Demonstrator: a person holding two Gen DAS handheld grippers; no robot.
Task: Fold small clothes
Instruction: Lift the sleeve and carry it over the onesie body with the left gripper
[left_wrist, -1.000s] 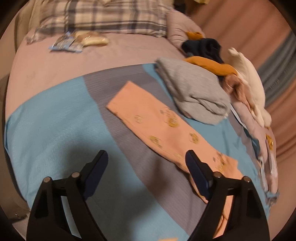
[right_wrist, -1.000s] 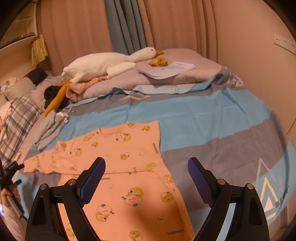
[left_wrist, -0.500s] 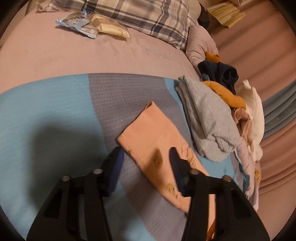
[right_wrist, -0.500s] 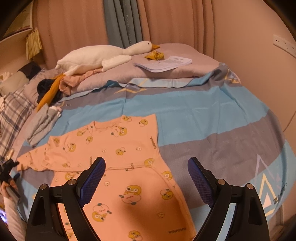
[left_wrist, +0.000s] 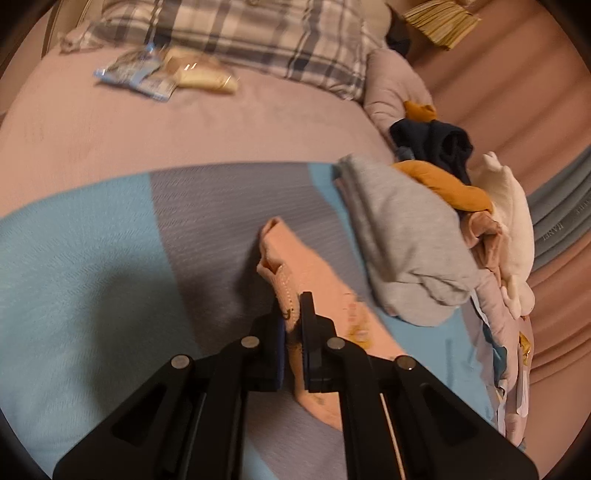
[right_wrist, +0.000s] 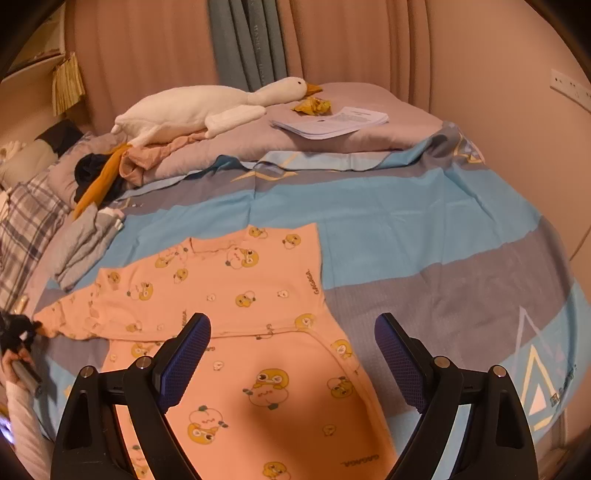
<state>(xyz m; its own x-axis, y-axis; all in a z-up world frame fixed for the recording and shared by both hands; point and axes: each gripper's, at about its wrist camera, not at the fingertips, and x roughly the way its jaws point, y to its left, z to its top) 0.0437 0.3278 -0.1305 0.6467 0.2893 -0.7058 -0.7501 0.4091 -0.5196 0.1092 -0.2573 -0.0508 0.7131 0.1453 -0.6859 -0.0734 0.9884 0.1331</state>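
A peach baby romper with yellow chick prints (right_wrist: 240, 295) lies flat on the blue and grey bedspread (right_wrist: 424, 236). Its left sleeve (left_wrist: 314, 266) stretches out to the side. My left gripper (left_wrist: 293, 314) is shut on the sleeve's cuff end, which bunches up between the pads; it also shows at the far left of the right wrist view (right_wrist: 18, 328). My right gripper (right_wrist: 291, 354) is open and empty, hovering above the romper's lower body.
A folded grey garment (left_wrist: 406, 240) and a heap of navy, orange and pink clothes (left_wrist: 443, 166) lie beside the sleeve. A white plush goose (right_wrist: 207, 107) and papers (right_wrist: 332, 122) rest on the far quilt. A plaid pillow (left_wrist: 258, 37) and snack packets (left_wrist: 159, 74) sit near the headboard.
My left gripper has moved down onto the sleeve end and shut on it, lifting and bunching the cuff. My right gripper has stayed open over the romper.
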